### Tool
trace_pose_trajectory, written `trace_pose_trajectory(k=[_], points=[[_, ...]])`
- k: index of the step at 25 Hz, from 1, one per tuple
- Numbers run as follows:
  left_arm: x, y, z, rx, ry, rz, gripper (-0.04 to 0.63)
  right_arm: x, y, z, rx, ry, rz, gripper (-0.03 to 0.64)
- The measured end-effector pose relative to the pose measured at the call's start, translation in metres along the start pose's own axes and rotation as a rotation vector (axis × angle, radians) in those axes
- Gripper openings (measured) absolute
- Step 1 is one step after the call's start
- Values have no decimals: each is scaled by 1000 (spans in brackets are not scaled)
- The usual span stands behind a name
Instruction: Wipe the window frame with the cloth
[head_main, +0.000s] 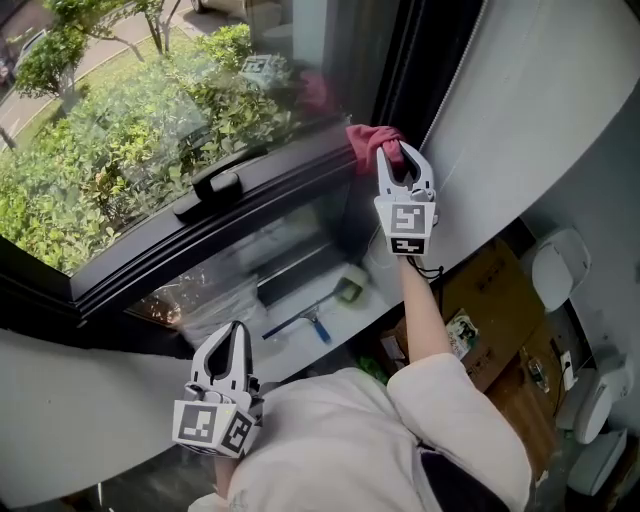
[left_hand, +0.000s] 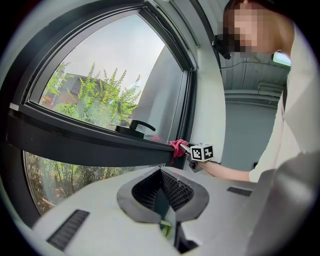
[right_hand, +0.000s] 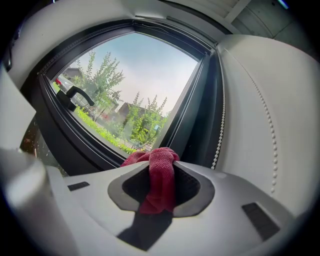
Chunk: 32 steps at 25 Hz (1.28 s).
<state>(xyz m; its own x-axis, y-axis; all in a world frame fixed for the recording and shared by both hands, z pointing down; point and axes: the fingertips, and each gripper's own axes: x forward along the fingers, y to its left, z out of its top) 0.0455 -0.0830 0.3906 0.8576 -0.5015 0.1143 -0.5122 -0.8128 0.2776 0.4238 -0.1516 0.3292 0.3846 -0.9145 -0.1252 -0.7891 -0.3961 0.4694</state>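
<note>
The red cloth (head_main: 368, 140) is bunched against the right end of the dark horizontal window frame (head_main: 250, 205). My right gripper (head_main: 398, 158) is raised there, shut on the cloth. In the right gripper view the cloth (right_hand: 160, 182) hangs between the jaws of that gripper (right_hand: 163, 161) and its top touches the frame (right_hand: 95, 147). My left gripper (head_main: 233, 335) hangs low at the left, below the frame, touching nothing. In the left gripper view its jaws (left_hand: 161, 172) meet with nothing between them, and the cloth (left_hand: 176, 147) and the right gripper (left_hand: 189, 149) show far off on the frame (left_hand: 75, 145).
A black window handle (head_main: 215, 185) sits on the frame left of the cloth. A bead chain (right_hand: 220, 125) hangs beside the right upright. On the sill below lie a blue-handled squeegee (head_main: 300, 322) and a green sponge (head_main: 350, 288). Cardboard boxes (head_main: 500, 300) stand at right.
</note>
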Motion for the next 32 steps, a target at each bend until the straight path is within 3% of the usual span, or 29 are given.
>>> trace_pose_trajectory(k=[6, 13, 15, 20, 23, 29, 32], points=[[-4, 3, 4, 8, 1, 18, 9, -6, -1, 33, 97, -44, 60, 101], [3, -3, 7, 19, 5, -2, 9, 10, 52, 102, 111, -191, 298, 101], [4, -4, 6, 18, 5, -5, 9, 19, 63, 101, 82, -167, 319, 101], [3, 0, 3, 10, 8, 5, 9, 41, 67, 62, 51, 18, 271, 101], [5, 3, 2, 3, 10, 12, 9, 46, 68, 51, 5, 53, 257, 101], [10, 3, 1, 2, 16, 1, 9, 57, 66, 42, 135, 68, 292, 101], [11, 3, 1, 2, 20, 0, 9, 61, 64, 40, 146, 81, 290, 101]])
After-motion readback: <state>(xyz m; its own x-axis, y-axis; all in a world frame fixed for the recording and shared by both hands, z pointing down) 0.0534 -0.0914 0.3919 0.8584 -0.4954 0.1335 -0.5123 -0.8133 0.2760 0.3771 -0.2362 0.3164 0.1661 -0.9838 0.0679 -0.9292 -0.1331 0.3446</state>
